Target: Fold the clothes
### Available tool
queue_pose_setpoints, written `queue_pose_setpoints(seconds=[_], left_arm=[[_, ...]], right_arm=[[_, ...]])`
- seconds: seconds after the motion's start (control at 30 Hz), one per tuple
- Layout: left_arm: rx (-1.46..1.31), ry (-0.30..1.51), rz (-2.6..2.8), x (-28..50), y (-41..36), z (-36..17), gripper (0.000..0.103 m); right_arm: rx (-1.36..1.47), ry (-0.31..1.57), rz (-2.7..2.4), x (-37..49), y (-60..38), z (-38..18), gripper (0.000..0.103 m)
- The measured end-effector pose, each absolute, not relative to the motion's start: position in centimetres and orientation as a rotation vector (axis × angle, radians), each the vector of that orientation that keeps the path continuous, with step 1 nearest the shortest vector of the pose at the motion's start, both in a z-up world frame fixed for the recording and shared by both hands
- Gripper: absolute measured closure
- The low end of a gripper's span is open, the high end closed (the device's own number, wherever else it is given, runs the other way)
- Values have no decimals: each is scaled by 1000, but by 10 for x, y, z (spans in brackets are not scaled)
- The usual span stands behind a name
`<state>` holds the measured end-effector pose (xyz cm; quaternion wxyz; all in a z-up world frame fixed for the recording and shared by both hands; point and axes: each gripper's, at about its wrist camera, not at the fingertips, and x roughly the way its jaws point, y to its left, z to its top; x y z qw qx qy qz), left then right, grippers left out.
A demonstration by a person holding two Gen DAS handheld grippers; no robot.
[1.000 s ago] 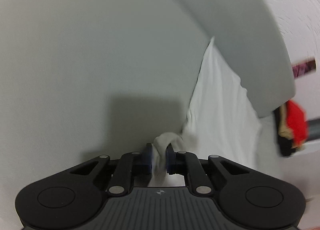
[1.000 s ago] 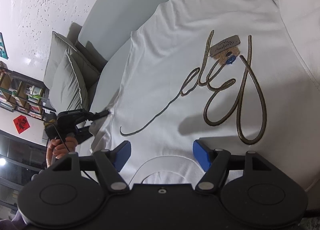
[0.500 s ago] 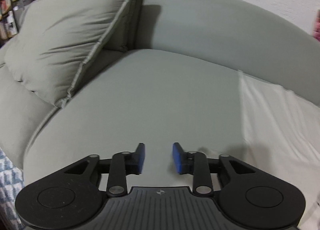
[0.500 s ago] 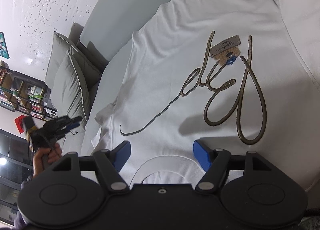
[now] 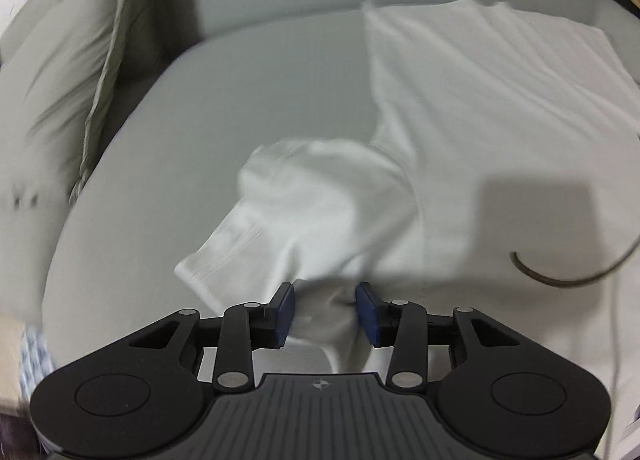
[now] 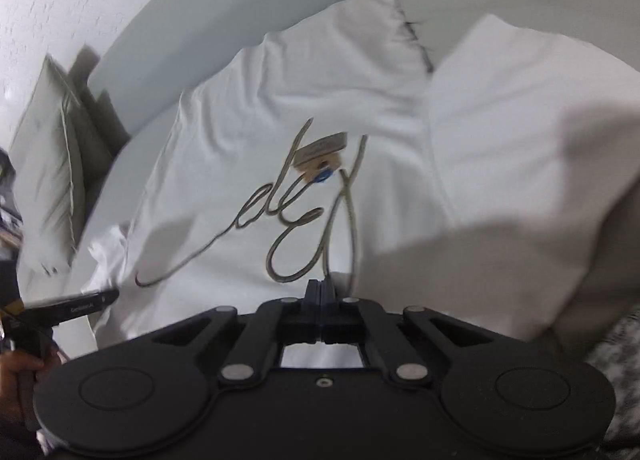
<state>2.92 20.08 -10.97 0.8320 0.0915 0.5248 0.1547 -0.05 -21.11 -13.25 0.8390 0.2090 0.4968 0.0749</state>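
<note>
1. White cotton T-shirt (image 6: 280, 163) lies spread on the grey sofa (image 5: 260, 99), print up, ready for folding.
2. My left claw (image 5: 325, 302) has just been opening; its jaws stand apart around the bunched sleeve (image 5: 304, 203), not pressing it.
3. My right claw (image 6: 321, 288) is clenched at the collar end, apparently pinching cloth to lift that edge.

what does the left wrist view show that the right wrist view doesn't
Only the left wrist view shows the left hand-held gripper from behind, its blue pads apart with a bunch of white fabric between them, and the crumpled sleeve up close. Only the right wrist view shows the right hand-held gripper shut, the hang tag on the full script lettering, and a hand. Both show the white t-shirt, the grey sofa and the cushion.
</note>
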Motion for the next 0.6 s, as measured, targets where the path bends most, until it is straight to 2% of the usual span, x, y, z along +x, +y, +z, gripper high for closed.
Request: queue_pose_setpoints(seconds=[0.07,0.1,0.17,0.23,0.3,0.47,0.6], left_arm=[[266,1125,389,23,202,-109,63],[309,1128,418,19,203,-109,63],[345,1116,444,8,208,-106,65],[291,1092,436,-4,215,-98,67],[217,1046,403,-16,214,-90,67],[20,899,208,-35,183,-77,67],[-1,856,72,-30,143,-75,67]], right_arm=[[382,1047,29,-4,-221,-128,101],[320,1047,-47,-5,-225,-126,90],[368,1074,-64,-7,-246,-129,82],[497,1057,12,-15,-267,-128,82],[530,1020,45,-23,-274,-119,77],[494,973,136,-28,-258,-102,77],[449,983,225,-23,-230,-97,77]])
